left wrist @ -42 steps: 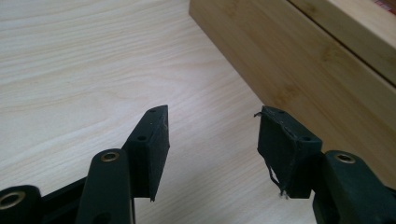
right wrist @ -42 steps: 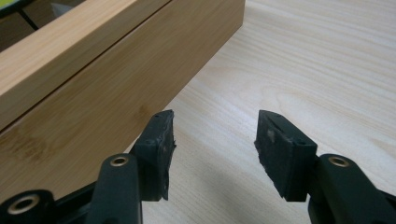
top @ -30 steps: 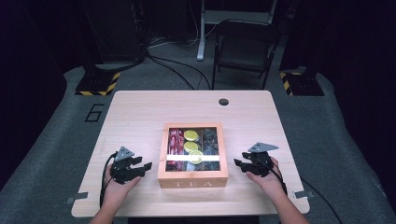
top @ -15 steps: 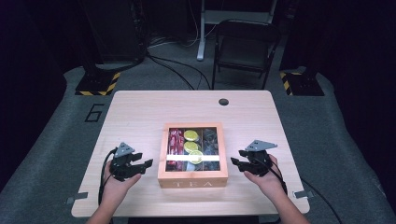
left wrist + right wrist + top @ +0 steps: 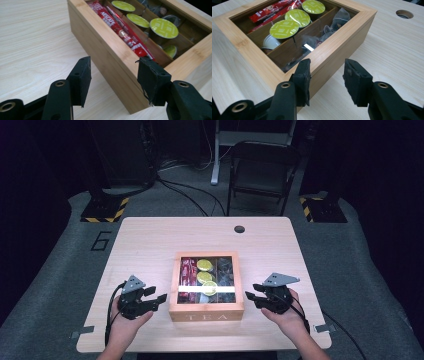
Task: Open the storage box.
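A wooden tea box (image 5: 206, 309) marked TEA stands at the front middle of the table, its glass lid closed. Through the glass I see red Nescafe sachets (image 5: 120, 28) on the left, green-topped capsules (image 5: 284, 28) in the middle and dark tea pouches (image 5: 337, 18) on the right. My left gripper (image 5: 158, 296) is open just left of the box, its jaws level with the box's side wall (image 5: 107, 62). Just right of the box, my right gripper (image 5: 251, 296) is open too, with its jaws at the near right corner (image 5: 322, 65). Neither touches it.
A round cable hole (image 5: 239, 229) sits near the table's far edge (image 5: 205, 218). A dark folding chair (image 5: 261, 172) and a stand leg (image 5: 216, 155) are on the floor beyond. Bare wood surrounds the box on all sides.
Both grippers have edged slightly inward towards the box. The box has not moved.
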Demonstrator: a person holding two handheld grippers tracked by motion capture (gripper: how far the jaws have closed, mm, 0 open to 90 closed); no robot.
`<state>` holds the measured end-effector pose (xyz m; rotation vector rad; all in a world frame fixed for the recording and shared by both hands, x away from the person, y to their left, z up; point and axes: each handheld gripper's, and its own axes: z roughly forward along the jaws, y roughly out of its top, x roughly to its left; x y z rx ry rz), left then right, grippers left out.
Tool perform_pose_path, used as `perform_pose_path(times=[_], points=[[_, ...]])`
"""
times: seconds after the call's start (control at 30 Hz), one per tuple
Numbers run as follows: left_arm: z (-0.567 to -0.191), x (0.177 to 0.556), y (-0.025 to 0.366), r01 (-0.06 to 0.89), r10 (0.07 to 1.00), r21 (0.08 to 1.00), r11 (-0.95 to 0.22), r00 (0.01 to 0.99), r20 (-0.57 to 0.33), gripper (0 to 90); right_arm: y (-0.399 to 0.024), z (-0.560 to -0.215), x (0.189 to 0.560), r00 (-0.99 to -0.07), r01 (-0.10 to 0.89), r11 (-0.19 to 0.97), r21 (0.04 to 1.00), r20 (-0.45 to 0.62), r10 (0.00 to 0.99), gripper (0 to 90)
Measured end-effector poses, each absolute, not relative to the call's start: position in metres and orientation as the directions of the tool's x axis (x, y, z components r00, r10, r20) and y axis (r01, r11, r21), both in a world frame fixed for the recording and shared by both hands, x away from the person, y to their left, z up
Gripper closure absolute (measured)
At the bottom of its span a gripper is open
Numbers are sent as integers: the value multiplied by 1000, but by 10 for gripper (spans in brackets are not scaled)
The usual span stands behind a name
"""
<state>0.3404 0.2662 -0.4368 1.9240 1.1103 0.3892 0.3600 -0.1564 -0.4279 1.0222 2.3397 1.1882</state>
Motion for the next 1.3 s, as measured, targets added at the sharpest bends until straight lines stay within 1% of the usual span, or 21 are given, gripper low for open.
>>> perform_pose_path(times=[0.07,0.13,0.17,0.2,0.23,0.37,0.4,0.47,0.5,0.57,0.63,0.87,1.1,1.13,1.2,1.3], points=[[-436,338,263,548,813,800,-245,566,-138,450,-157,-428,357,-696,450,397,800,35,718,595],[-436,336,262,542,808,801,-253,574,-133,459,-158,-429,352,-701,445,395,804,37,712,645],[-436,334,261,538,807,804,-253,576,-131,459,-158,-429,352,-701,445,395,804,37,712,645],[-437,332,261,531,808,809,-252,576,-126,458,-158,-430,348,-705,446,396,803,42,708,693],[-437,332,261,531,808,809,-252,576,-126,456,-158,-430,348,-705,446,396,803,42,708,693],[-442,331,264,523,811,820,-231,569,-134,448,-159,-437,339,-736,437,415,798,52,675,819],[-443,332,265,531,813,819,-219,564,-148,445,-158,-441,337,-750,441,432,787,58,659,853],[-447,333,266,552,815,816,-171,545,-198,443,-156,-446,334,-756,448,441,778,66,651,868],[-447,333,266,552,815,816,-171,545,-198,444,-156,-446,334,-756,448,441,778,66,651,868],[-449,333,266,546,812,817,-184,553,-187,444,-155,-451,331,-766,452,452,769,75,638,878],[-451,332,265,544,811,817,-193,557,-179,444,-154,-454,328,-782,437,474,764,63,621,890],[-455,327,265,527,808,817,-233,573,-139,445,-154,-459,328,-790,445,494,747,68,609,894],[-456,327,264,526,807,819,-229,573,-142,445,-154,-462,329,-797,452,502,738,80,599,894],[-456,327,265,524,803,816,-245,581,-132,445,-153,-463,329,-790,466,492,735,95,606,894],[-455,326,266,526,803,816,-241,580,-137,446,-152,-465,330,-794,469,491,734,107,599,894],[-455,326,267,525,806,817,-238,577,-135,446,-152,-465,330,-800,457,496,738,97,592,895]])
